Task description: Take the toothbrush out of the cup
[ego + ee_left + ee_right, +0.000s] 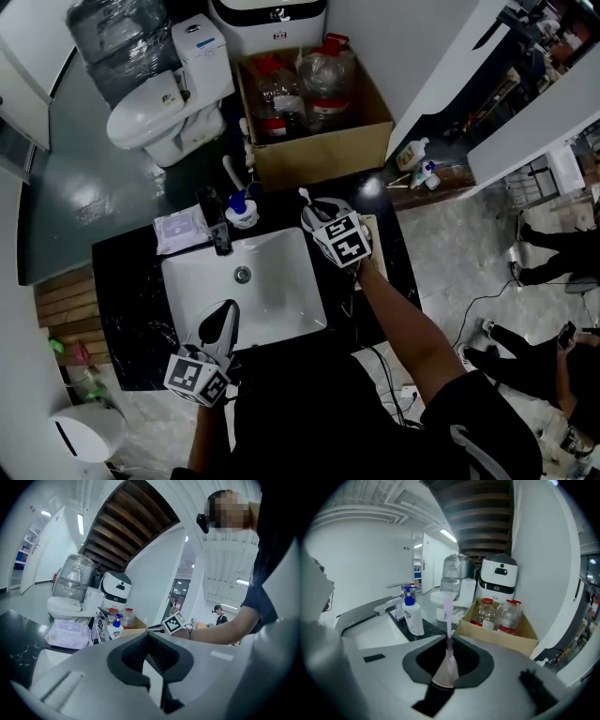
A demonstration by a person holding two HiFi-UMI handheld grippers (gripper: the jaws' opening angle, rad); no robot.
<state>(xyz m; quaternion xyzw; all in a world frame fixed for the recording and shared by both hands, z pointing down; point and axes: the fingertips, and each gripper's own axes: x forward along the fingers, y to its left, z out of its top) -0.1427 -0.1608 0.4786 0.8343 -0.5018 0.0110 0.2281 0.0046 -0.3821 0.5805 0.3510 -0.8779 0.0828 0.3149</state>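
A pale pink toothbrush stands upright between the jaws of my right gripper, which is shut on its handle. In the head view the right gripper hangs over the black counter at the sink's far right corner, and the toothbrush head pokes out beyond it. A beige shape shows under the jaws; I cannot tell if it is the cup, which the gripper otherwise hides. My left gripper is shut and empty over the sink's near edge, and its fingertips meet in the left gripper view.
A white sink sits in the black counter. A soap bottle, a faucet and a wipes pack line the far edge. Behind stand a cardboard box of water bottles and a toilet.
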